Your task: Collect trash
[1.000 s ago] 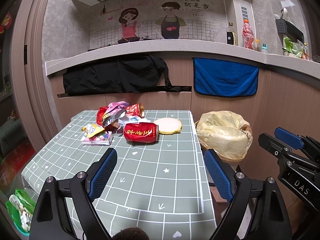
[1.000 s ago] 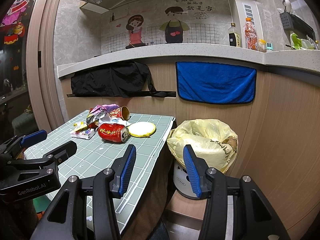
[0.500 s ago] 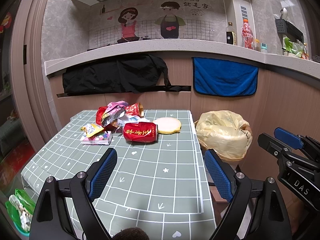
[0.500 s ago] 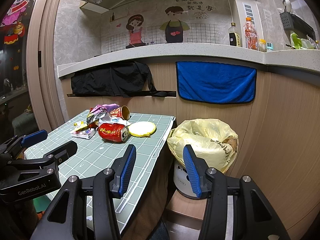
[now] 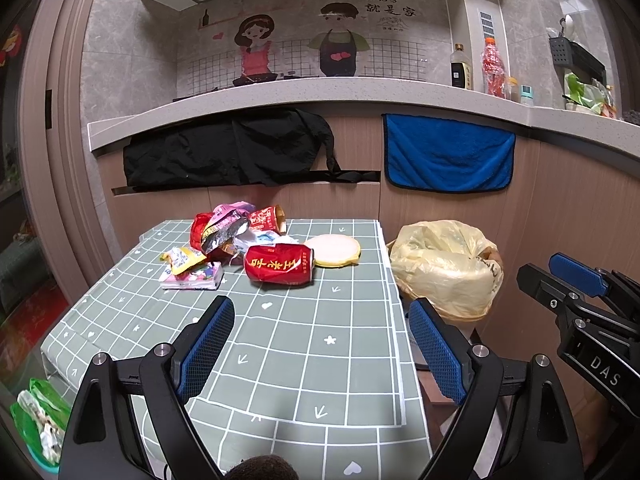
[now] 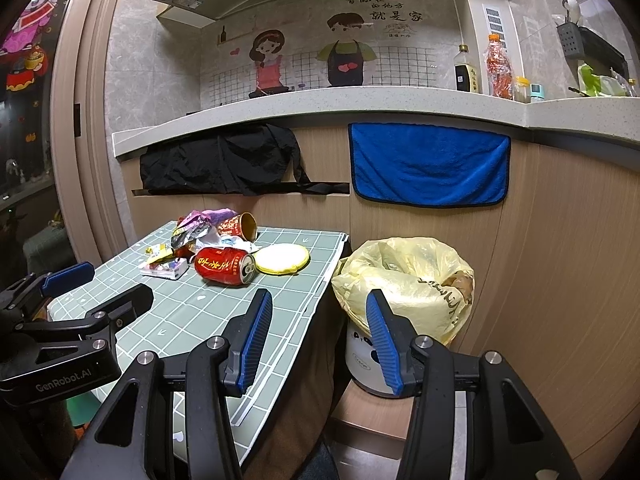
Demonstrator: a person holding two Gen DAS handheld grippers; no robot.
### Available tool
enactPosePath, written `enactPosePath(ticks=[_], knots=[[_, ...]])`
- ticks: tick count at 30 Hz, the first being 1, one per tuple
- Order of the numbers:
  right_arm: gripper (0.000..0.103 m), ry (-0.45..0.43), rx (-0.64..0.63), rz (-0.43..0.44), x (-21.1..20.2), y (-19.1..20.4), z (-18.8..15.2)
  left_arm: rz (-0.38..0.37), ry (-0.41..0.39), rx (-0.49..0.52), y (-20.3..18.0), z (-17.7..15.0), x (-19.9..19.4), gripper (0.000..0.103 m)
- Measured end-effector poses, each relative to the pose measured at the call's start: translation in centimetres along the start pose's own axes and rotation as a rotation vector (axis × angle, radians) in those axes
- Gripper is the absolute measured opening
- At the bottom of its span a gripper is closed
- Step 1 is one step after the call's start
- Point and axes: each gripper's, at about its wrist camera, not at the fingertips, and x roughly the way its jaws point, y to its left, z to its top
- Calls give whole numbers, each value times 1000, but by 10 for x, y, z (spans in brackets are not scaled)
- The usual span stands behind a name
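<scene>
A red drink can lies on its side on the green checked table, with a round yellow lid, a red paper cup, crumpled wrappers and a tissue pack around it. The can also shows in the right wrist view. A bin lined with a yellow bag stands right of the table, also in the right wrist view. My left gripper is open and empty above the table's near part. My right gripper is open and empty, near the bin.
A counter with bottles runs behind the table. A black cloth and a blue towel hang on the wooden panel. A green bag sits on the floor at the lower left.
</scene>
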Motion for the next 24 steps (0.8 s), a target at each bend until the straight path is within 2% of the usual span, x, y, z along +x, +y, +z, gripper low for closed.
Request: enactPosePath(ticks=[17, 24], knots=[[46, 9, 10, 1, 1, -3, 0, -1, 4, -3, -5, -6, 1, 89], [46, 21, 14, 13, 16, -2, 8, 16, 3, -15, 2, -5, 10, 89]])
